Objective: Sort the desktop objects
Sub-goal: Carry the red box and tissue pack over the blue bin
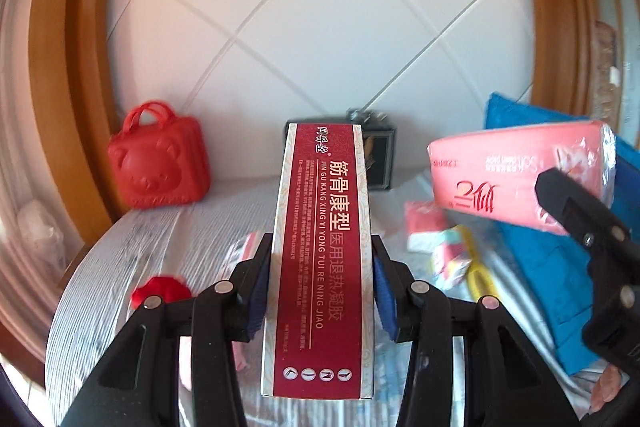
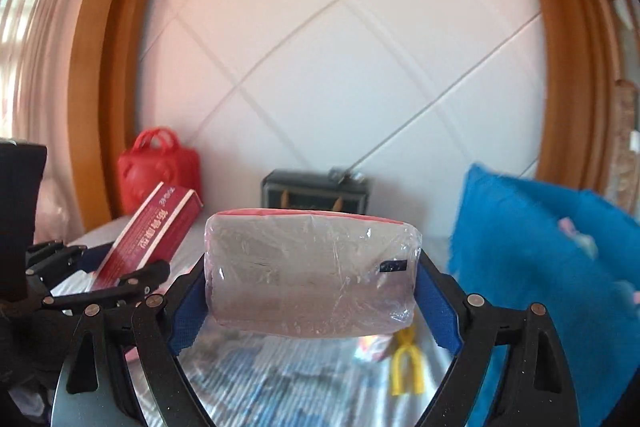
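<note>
Red medicine box point(image 1: 320, 259) sits clamped lengthwise in the left tongs point(image 1: 320, 291); right tongs point(image 2: 312, 291) pinch a pink tissue pack point(image 2: 310, 275) endwise.

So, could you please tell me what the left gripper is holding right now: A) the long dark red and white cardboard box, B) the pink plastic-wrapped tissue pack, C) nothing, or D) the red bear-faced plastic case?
A: the left gripper is shut on the long dark red and white cardboard box, its blue pads pressing both long sides; the right gripper carries the pink plastic-wrapped tissue pack.
</note>
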